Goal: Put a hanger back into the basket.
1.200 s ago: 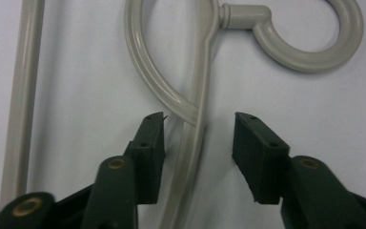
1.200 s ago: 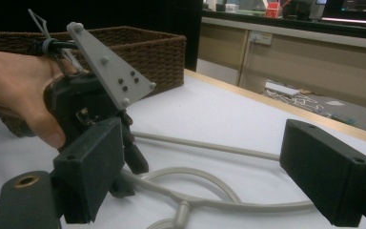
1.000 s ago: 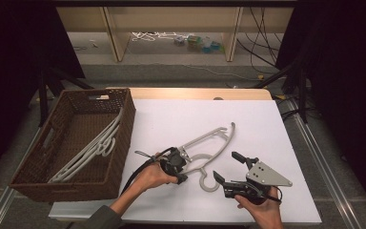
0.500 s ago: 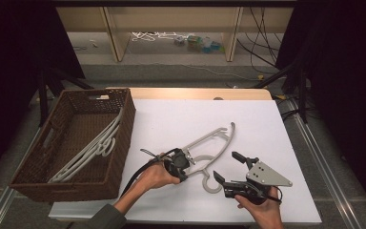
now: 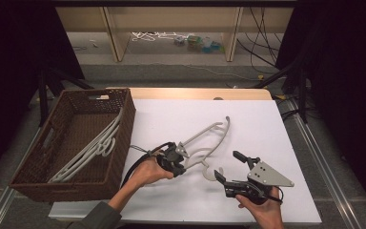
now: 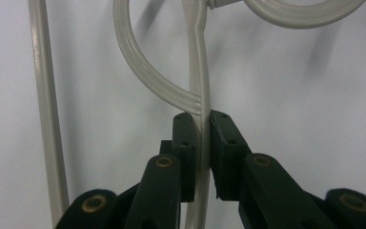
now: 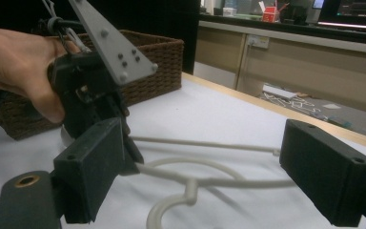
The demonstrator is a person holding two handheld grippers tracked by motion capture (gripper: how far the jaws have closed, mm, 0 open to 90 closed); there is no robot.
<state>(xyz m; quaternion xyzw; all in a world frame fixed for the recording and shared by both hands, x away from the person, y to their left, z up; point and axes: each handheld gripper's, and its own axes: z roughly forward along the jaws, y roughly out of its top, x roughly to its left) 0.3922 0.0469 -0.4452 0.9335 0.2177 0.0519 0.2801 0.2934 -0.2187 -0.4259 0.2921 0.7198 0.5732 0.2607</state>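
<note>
Hanger position: flat on the white table, just right of the wicker basket and apart from it. Its long axis runs diagonally in the high view, from the near centre of the table up toward the far right. The hook curls at the near end, between the two grippers. More pale hangers lie inside the basket, leaning on its right wall.

Relation governing the coming move: the basket lies to the left of the hanger, on the same side as the left gripper. That gripper is also the one at the hanger's near shoulder, so a lift and carry to the left is probably the shorter path.

Left gripper state: its jaws have just been closing, and the frames show the hanger between them. In the left gripper view the two pads press on a straight bar of the hanger, just below the point where a curved strand joins it. The grip looks firm but sits off-centre, so the far end may sag when raised.

Right gripper state: jaws wide apart, holding nothing. In the right gripper view the hanger's bars cross the table between its pads without contact.
</note>
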